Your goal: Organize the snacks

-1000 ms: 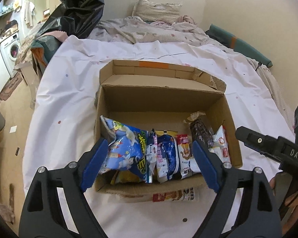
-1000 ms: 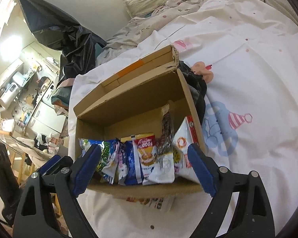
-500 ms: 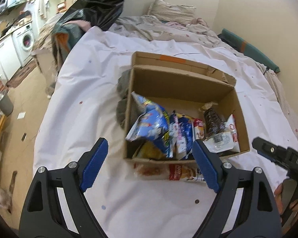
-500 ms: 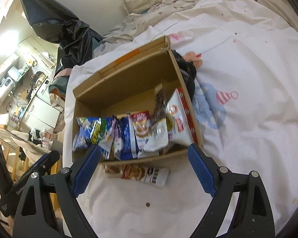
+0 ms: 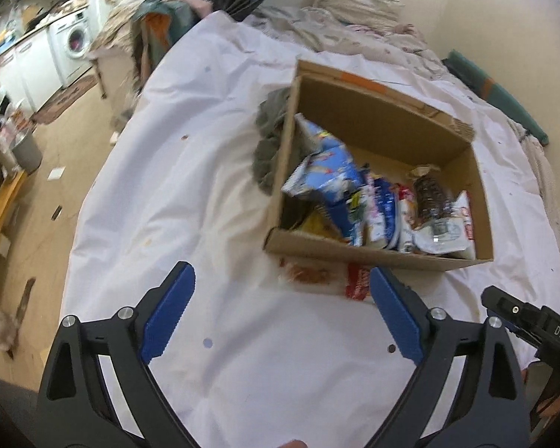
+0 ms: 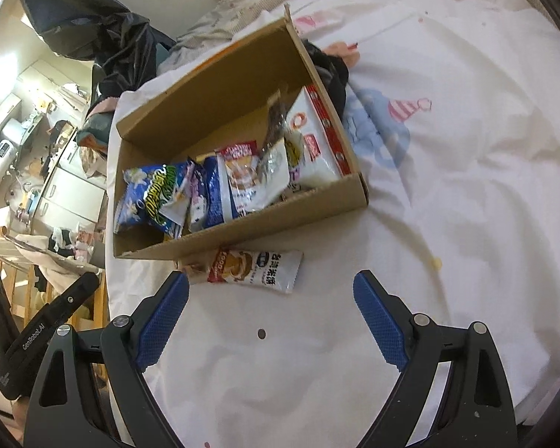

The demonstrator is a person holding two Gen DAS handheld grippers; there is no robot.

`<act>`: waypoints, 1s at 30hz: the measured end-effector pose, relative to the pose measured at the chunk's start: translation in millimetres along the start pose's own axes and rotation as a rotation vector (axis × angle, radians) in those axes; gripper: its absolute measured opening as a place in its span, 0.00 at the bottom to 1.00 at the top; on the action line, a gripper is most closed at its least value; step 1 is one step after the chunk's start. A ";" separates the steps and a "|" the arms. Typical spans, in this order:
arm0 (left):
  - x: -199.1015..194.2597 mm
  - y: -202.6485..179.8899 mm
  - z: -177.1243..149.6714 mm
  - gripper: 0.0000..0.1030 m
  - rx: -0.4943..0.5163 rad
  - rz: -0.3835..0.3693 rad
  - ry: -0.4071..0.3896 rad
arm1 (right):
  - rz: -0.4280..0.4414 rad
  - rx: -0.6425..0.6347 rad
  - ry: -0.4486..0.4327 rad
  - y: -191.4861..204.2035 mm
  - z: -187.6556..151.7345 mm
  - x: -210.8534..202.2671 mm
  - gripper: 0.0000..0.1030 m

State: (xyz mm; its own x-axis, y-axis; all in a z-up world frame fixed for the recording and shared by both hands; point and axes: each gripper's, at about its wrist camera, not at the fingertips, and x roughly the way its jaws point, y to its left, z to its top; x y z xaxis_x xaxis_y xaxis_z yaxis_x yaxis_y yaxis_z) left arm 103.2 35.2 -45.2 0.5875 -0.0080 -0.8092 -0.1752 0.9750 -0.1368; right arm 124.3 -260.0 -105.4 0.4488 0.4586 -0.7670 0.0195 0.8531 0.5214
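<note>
Cardboard box (image 6: pixel 242 231) at centre of right wrist view, on a white bedsheet (image 6: pixel 448 205), packed with upright snack bags (image 6: pixel 220 183). One loose snack packet (image 6: pixel 254 267) flat on the sheet, touching the box's near wall, just above the blue fingertips.

Probably light, crinkly, slippery film with fragile contents; best pinched gently across the flat middle or a sealed end.

Right gripper (image 6: pixel 270 311) wide open, empty. Left gripper (image 5: pixel 282 313) wide open, empty, having just opened a little further.

Compared with a second ago: box smaller and higher in both views, loose packet now fully exposed.
</note>
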 end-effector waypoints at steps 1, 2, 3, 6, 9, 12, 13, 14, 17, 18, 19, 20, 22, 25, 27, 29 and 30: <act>1.0 3.8 -1.1 0.90 -0.017 0.016 0.004 | 0.000 0.007 0.009 -1.3 0.1 2.6 0.89; 2.1 5.7 -1.3 0.90 -0.025 0.025 0.007 | -0.001 0.015 0.022 -2.7 -0.5 6.5 0.90; 3.5 7.9 -1.9 0.90 -0.033 0.036 0.013 | -0.003 0.021 0.036 -3.7 -1.0 10.9 0.90; 8.3 14.5 -2.2 0.90 -0.053 0.051 0.029 | -0.014 0.024 0.096 -1.9 -3.9 30.2 0.90; 13.5 21.7 -0.6 0.90 -0.084 0.058 0.046 | -0.048 -0.034 0.128 13.4 -3.1 53.4 0.90; 19.1 32.2 0.3 0.90 -0.125 0.069 0.072 | -0.096 -0.142 0.167 32.8 1.7 80.5 0.90; 20.9 37.3 0.2 0.90 -0.149 0.064 0.084 | -0.108 -0.172 0.179 37.9 2.7 88.9 0.90; 21.8 39.7 -0.5 0.90 -0.162 0.059 0.093 | -0.127 -0.209 0.189 43.6 3.8 98.1 0.90; 24.1 44.7 -0.7 0.90 -0.195 0.050 0.110 | -0.165 -0.324 0.213 58.5 5.7 118.8 0.90; 24.6 45.3 -0.1 0.90 -0.198 0.050 0.112 | -0.177 -0.368 0.226 63.0 4.8 125.6 0.90; 25.0 45.5 0.4 0.90 -0.198 0.051 0.113 | -0.183 -0.414 0.247 67.2 3.1 133.3 0.90; 25.4 45.5 1.0 0.90 -0.199 0.050 0.115 | -0.196 -0.464 0.272 70.5 0.2 141.0 0.90; 26.8 44.4 1.0 0.90 -0.201 0.046 0.122 | -0.226 -0.547 0.297 73.8 -7.0 151.5 0.91; 30.1 40.8 0.8 0.90 -0.200 0.040 0.136 | -0.221 -0.613 0.284 77.6 -15.6 150.1 0.82; 31.4 37.5 2.3 0.90 -0.197 0.032 0.140 | -0.201 -0.660 0.300 83.9 -22.0 146.5 0.58; 31.9 33.0 3.3 0.90 -0.186 0.028 0.136 | -0.193 -0.708 0.321 88.9 -29.6 142.8 0.42; 31.8 31.1 3.5 0.90 -0.176 0.031 0.133 | -0.187 -0.713 0.335 88.9 -32.6 141.2 0.23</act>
State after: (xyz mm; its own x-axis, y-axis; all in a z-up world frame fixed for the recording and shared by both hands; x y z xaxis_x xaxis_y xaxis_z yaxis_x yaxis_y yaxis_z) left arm 119.2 66.1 -73.2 0.4723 -0.0191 -0.8812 -0.3339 0.9214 -0.1989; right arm 160.2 -111.3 -179.6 0.2005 0.2465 -0.9482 -0.5577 0.8244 0.0964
